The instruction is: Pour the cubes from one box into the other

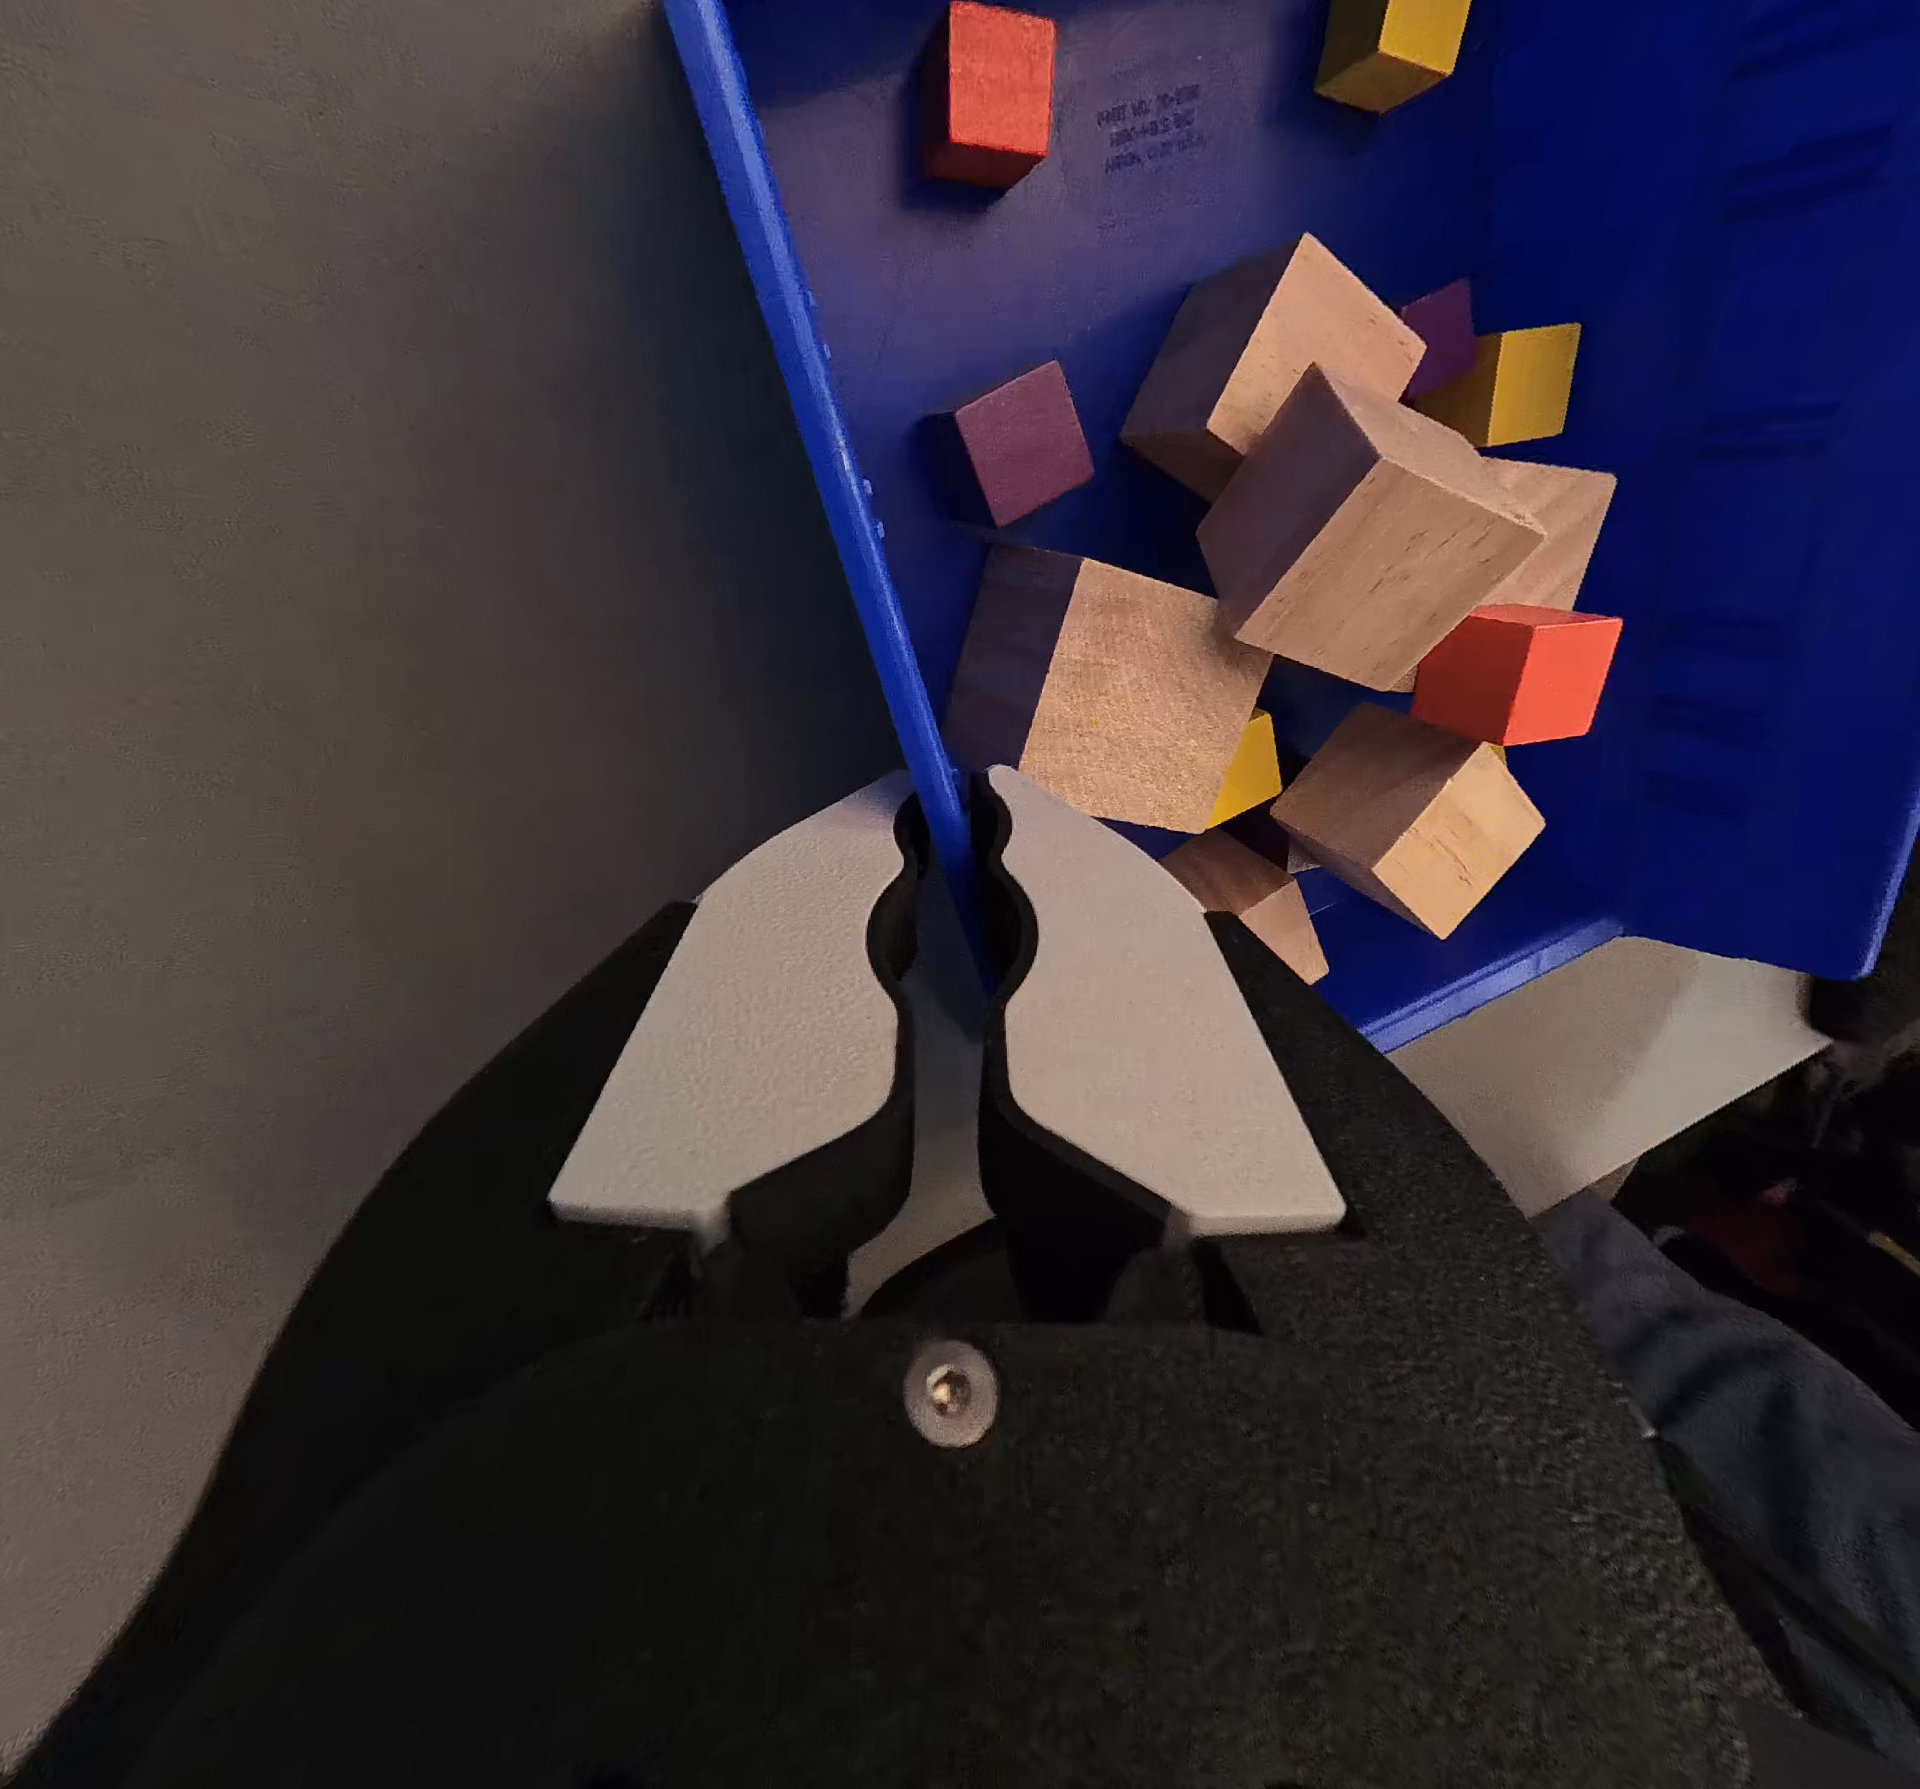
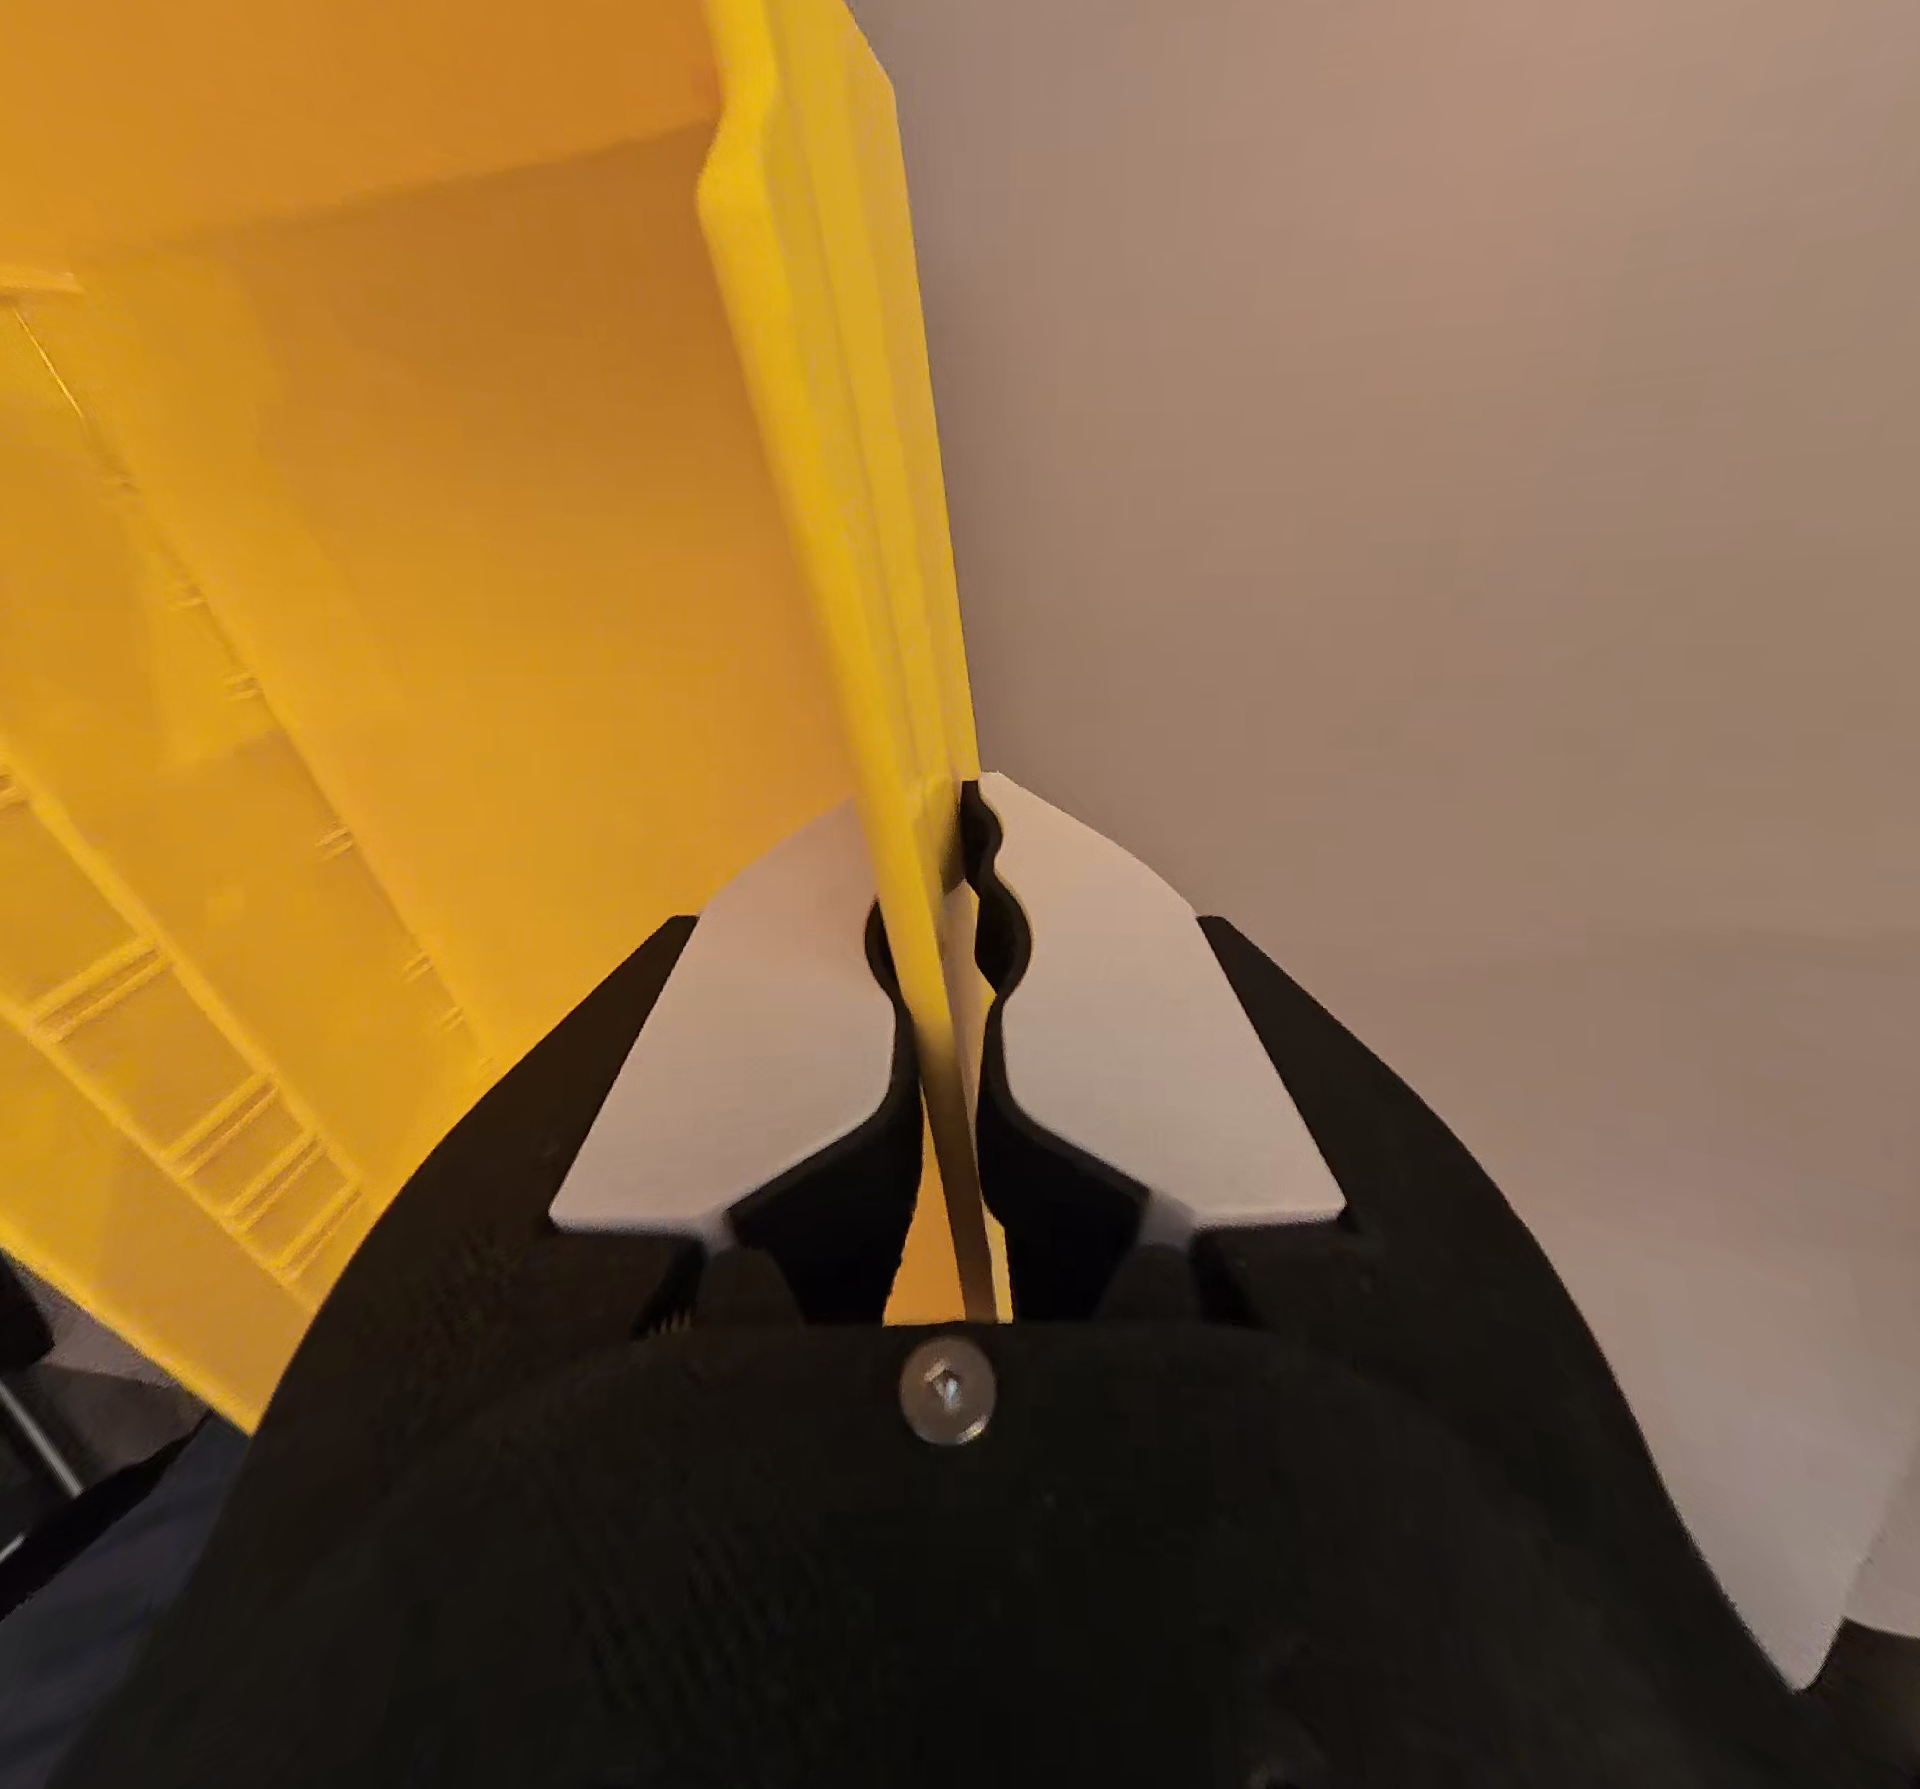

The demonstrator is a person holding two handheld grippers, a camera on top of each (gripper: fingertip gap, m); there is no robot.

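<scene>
In the left wrist view my left gripper (image 1: 951, 794) is shut on the left wall of a blue box (image 1: 800, 285). The box holds several cubes: large plain wooden ones (image 1: 1361, 534), two red (image 1: 992, 92), yellow (image 1: 1403, 14) and purple (image 1: 1023, 440). Most lie heaped near the box's near right side. In the right wrist view my right gripper (image 2: 951, 804) is shut on the right wall of a yellow box (image 2: 416, 492). The part of its inside that shows holds no cubes. Neither view shows the other box.
A plain grey table surface (image 1: 364, 492) lies left of the blue box. A white surface edge (image 1: 1600, 1064) shows under the blue box's near corner. A pale surface (image 2: 1455, 492) lies right of the yellow box. Dark fabric (image 1: 1766, 1427) shows at lower right.
</scene>
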